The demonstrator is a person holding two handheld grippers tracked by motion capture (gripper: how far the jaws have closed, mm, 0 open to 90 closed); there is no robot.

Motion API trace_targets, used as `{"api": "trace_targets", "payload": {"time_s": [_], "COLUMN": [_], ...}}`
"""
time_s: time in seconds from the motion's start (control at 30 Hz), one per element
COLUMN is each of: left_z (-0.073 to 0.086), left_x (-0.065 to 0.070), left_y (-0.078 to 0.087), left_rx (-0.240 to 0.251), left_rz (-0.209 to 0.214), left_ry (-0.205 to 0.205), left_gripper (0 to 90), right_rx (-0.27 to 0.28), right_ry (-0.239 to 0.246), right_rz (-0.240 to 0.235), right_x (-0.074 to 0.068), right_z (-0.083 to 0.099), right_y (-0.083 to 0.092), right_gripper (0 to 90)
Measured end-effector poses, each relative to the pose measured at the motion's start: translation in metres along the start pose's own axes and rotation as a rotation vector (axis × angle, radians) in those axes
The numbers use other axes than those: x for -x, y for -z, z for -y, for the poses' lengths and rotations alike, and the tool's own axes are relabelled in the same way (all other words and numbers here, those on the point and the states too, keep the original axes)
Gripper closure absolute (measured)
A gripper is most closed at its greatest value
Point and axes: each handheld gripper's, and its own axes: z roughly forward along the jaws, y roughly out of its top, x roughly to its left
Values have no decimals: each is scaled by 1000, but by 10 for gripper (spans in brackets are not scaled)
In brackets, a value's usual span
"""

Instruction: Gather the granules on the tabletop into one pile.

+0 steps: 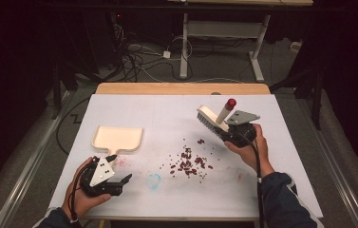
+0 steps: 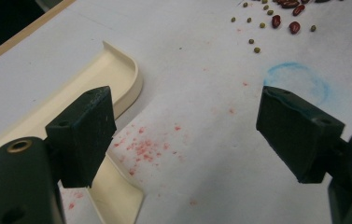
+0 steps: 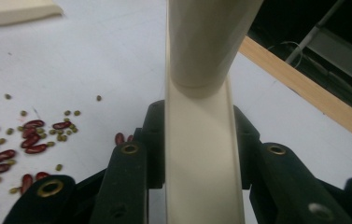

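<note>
Your right gripper (image 1: 231,129) is clamped on the flat cream body of the brush (image 1: 211,118), and in the right gripper view its jaws hide the lower part of that body while the round handle rising from it is cut off at the top edge. From the high view you can see the brush held tilted above the surface (image 1: 134,107), dark bristles facing down and left, the handle ending in a red cap (image 1: 231,102); whether the bristles touch the surface is hard to tell. Just below and left of the brush lie the scattered beans (image 1: 188,163), glossy red oval ones mixed with small round green ones. Your left gripper (image 1: 119,183) rests low near the front left with its jaws wide apart and nothing between them. Just beside it lies the dustpan (image 1: 118,138), smooth cream plastic with a raised rounded rim; one jaw covers part of it in the left gripper view. Faint red and blue smudges mark the white surface.
</note>
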Motion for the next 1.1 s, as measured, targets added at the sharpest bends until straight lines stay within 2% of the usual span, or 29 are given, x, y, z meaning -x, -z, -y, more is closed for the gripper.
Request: {"api": "trace_targets", "payload": {"time_s": [0.07, 0.17, 0.23, 0.27, 0.3, 0.33, 0.37, 0.47, 0.53, 0.63, 0.7, 0.8, 0.97, 1.07, 1.1], "left_z": [0, -2, -3, -3, -3, -2, -2, -3, -3, -3, -2, -2, -2, -2, -2], "left_x": [0, 0, 0, 1, 1, 1, 1, 1, 1, 2, 2, 2, 3, 4, 4], "left_y": [-1, -1, 0, 0, -1, -1, -2, -2, -2, -3, -3, -2, -2, -1, -1], "left_rx": [-3, 8, 18, 16, 11, 6, 4, 6, 5, -4, -5, -4, -11, -14, -13], "left_rz": [0, -11, -15, -14, -13, -11, -10, -10, -5, -1, -1, -3, -5, -7, -7], "left_ry": [-1, -12, -13, -14, -15, -15, -15, -22, -26, -35, -38, -38, -46, -51, -50], "left_gripper": [189, 189, 189, 189, 189, 189, 189, 189, 189, 189, 189, 188, 188, 188, 189], "right_rx": [-16, -57, -71, -104, -104, -121, -121, -141, -140, -130, -130, -101, -54, -45, -38], "right_ry": [14, 71, 77, 87, 87, 114, 114, 163, 169, 179, 219, 242, 320, 377, 381], "right_rz": [12, 68, 66, 72, 72, 74, 74, 66, 38, 30, 24, -34, -124, -153, -165], "right_x": [-1, -6, -8, -11, -11, -17, -17, -28, -35, -45, -52, -62, -77, -84, -86], "right_z": [-2, -4, -4, -3, -3, -4, -4, -11, -12, -11, -10, -9, -4, 1, 3], "right_y": [-6, -17, -25, -34, -34, -41, -41, -47, -52, -56, -56, -51, -40, -33, -30], "right_gripper": [676, 676, 677, 677, 677, 677, 677, 677, 677, 676, 676, 675, 674, 673, 673]}}
